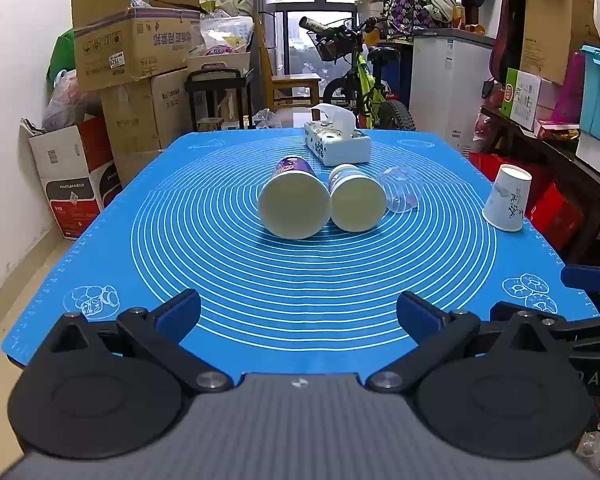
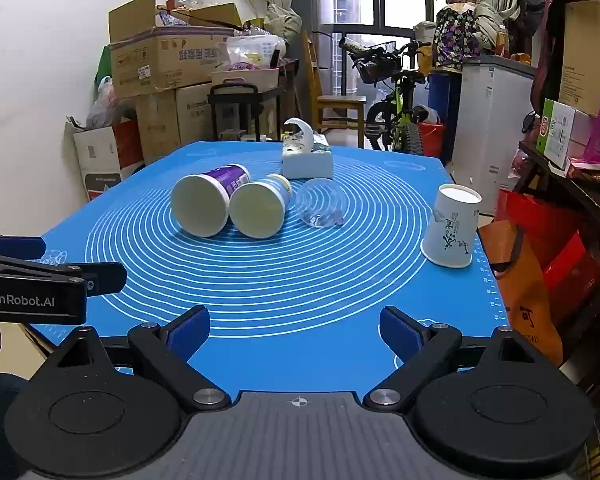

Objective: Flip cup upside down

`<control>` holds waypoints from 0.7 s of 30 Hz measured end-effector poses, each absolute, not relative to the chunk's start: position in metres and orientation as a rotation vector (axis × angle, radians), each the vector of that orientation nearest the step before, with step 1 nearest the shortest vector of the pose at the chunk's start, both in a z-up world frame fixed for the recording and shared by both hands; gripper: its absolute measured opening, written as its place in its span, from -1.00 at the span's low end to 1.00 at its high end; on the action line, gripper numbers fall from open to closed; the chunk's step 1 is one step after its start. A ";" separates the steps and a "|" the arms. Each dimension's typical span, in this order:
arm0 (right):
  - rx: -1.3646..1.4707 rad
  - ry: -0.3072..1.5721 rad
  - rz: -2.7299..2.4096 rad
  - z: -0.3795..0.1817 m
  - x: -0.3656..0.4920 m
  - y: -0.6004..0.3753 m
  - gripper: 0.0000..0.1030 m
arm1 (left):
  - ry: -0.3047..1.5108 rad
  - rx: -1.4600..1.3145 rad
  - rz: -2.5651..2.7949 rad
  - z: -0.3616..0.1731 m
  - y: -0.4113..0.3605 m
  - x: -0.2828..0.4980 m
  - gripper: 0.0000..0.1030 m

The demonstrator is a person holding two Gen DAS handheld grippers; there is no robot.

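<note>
A white paper cup with dark drawings (image 1: 507, 198) (image 2: 452, 225) stands upside down at the right edge of the blue mat (image 1: 300, 280) (image 2: 284, 280). Two paper cups lie on their sides mid-mat, mouths toward me: a purple-printed one (image 1: 294, 204) (image 2: 202, 205) and a white one (image 1: 356, 202) (image 2: 259, 209). A clear plastic cup (image 1: 400, 194) (image 2: 320, 208) lies beside them. My left gripper (image 1: 298, 312) is open and empty at the near edge. My right gripper (image 2: 294, 330) is open and empty at the near edge.
A tissue box (image 1: 336, 142) (image 2: 307, 158) stands at the far middle of the mat. The left gripper's body (image 2: 40, 280) shows in the right wrist view. Cardboard boxes (image 1: 132, 48) line the left wall. A bicycle (image 1: 364, 80) and shelves (image 1: 560, 120) crowd the far and right sides.
</note>
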State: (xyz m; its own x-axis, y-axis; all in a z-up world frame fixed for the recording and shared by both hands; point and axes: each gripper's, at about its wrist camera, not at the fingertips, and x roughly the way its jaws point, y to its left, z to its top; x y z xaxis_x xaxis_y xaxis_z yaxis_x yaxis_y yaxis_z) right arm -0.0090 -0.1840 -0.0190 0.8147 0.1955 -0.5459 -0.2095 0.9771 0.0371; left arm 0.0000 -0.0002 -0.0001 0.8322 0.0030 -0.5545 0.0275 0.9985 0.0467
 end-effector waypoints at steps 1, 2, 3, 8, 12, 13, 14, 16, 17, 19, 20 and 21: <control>-0.026 0.583 0.216 -0.019 -0.009 -0.184 0.79 | 0.586 0.050 -0.014 0.000 0.000 0.000 0.99; -0.025 0.583 0.216 -0.019 -0.009 -0.184 0.79 | 0.586 0.050 -0.013 0.000 0.000 0.000 0.99; -0.025 0.582 0.216 -0.019 -0.008 -0.184 0.79 | 0.586 0.050 -0.012 0.000 0.000 -0.001 0.99; -0.023 0.577 0.220 -0.020 -0.009 -0.185 0.79 | 0.584 0.052 -0.013 0.001 -0.003 -0.003 0.99; -0.021 0.580 0.219 -0.019 -0.009 -0.185 0.79 | 0.590 0.040 -0.020 0.001 0.000 -0.001 0.99; -0.022 0.580 0.218 -0.019 -0.009 -0.185 0.79 | 0.590 0.038 -0.022 0.001 0.000 -0.002 0.99; -0.022 0.581 0.218 -0.019 -0.009 -0.184 0.79 | 0.590 0.038 -0.023 0.001 0.000 -0.002 0.99; -0.018 0.582 0.220 -0.023 -0.008 -0.187 0.79 | 0.590 0.040 -0.020 0.000 0.003 0.001 0.99; -0.019 0.582 0.220 -0.023 -0.008 -0.187 0.79 | 0.591 0.041 -0.021 -0.001 0.004 0.001 0.99; -0.019 0.584 0.219 -0.022 -0.008 -0.187 0.79 | 0.592 0.041 -0.020 0.000 0.002 0.003 0.99; -0.019 0.584 0.218 -0.022 -0.008 -0.187 0.79 | 0.591 0.041 -0.020 -0.001 0.002 0.003 0.99; -0.019 0.584 0.218 -0.023 -0.008 -0.188 0.79 | 0.590 0.040 -0.022 -0.001 0.002 0.003 0.99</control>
